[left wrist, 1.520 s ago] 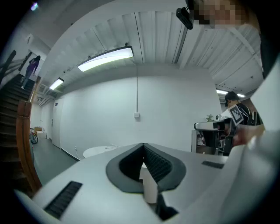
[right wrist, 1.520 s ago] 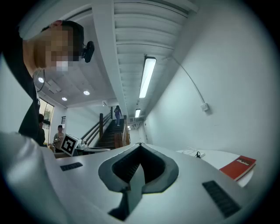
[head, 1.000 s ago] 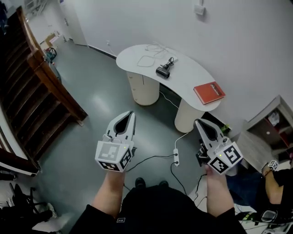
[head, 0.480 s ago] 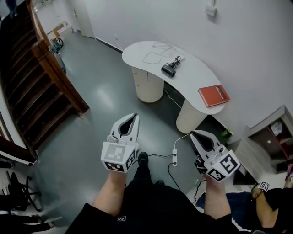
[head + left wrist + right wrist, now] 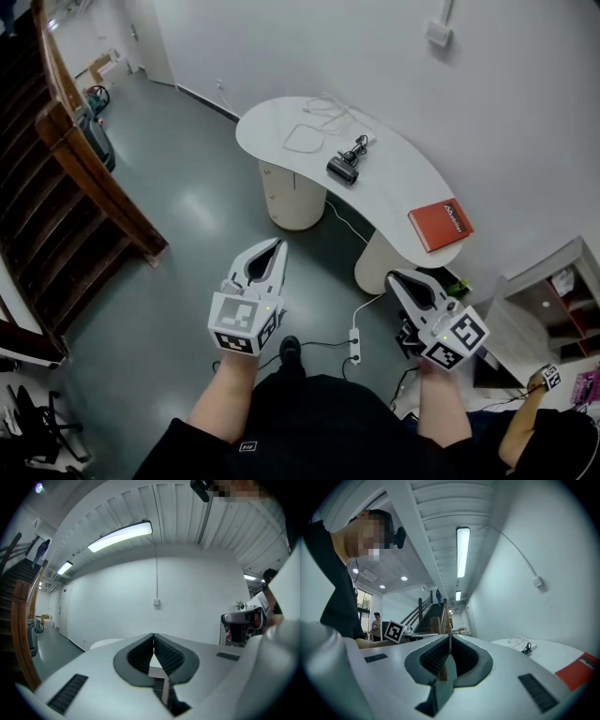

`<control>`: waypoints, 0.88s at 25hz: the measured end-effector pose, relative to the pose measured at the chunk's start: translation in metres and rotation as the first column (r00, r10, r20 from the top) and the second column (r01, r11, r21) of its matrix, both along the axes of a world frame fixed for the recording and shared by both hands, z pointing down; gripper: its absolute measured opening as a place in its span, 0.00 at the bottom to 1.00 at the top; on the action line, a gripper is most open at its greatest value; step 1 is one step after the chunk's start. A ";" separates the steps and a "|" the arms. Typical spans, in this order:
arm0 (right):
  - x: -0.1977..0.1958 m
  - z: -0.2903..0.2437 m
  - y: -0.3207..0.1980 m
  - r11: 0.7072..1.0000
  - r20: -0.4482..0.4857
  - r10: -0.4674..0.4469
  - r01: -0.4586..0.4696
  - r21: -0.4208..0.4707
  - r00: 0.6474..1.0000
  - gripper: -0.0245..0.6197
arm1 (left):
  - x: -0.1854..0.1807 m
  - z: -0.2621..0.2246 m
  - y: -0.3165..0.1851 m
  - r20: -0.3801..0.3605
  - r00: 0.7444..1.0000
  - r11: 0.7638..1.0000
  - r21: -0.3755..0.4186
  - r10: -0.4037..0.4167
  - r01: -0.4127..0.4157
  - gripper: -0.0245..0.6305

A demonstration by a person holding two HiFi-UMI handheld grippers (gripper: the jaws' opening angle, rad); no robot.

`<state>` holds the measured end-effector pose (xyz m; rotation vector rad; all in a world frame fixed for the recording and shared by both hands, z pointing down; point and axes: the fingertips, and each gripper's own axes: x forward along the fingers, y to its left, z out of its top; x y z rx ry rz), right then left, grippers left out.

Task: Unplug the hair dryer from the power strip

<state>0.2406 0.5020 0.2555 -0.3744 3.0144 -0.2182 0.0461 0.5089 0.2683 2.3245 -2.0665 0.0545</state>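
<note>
A black hair dryer (image 5: 342, 169) lies on the white curved table (image 5: 403, 178) with its black cord bunched beside it; in the right gripper view the dryer (image 5: 527, 648) is small and far off. A white power strip (image 5: 354, 345) lies on the floor below the table, with white and black cables leading from it. My left gripper (image 5: 277, 245) (image 5: 153, 635) and right gripper (image 5: 393, 277) (image 5: 450, 635) are held level in front of me, short of the table. Both are shut with nothing between their jaws.
A red book (image 5: 441, 223) (image 5: 576, 672) rests on the table's right end, and loose white cables (image 5: 314, 122) on its far end. A wooden staircase (image 5: 84, 178) runs along the left. A shelf unit (image 5: 553, 291) and another person's hand (image 5: 544, 377) are at the right.
Both grippers have travelled forward with me toward the table, and the floor power strip now sits nearer my feet. The jaws have stayed shut.
</note>
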 end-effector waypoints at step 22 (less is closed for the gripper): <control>-0.101 0.021 -0.169 0.988 0.018 0.108 -0.105 -0.114 0.994 0.10 | -0.101 0.027 -0.152 -0.002 0.992 0.989 -0.077 0.129 -0.129 0.06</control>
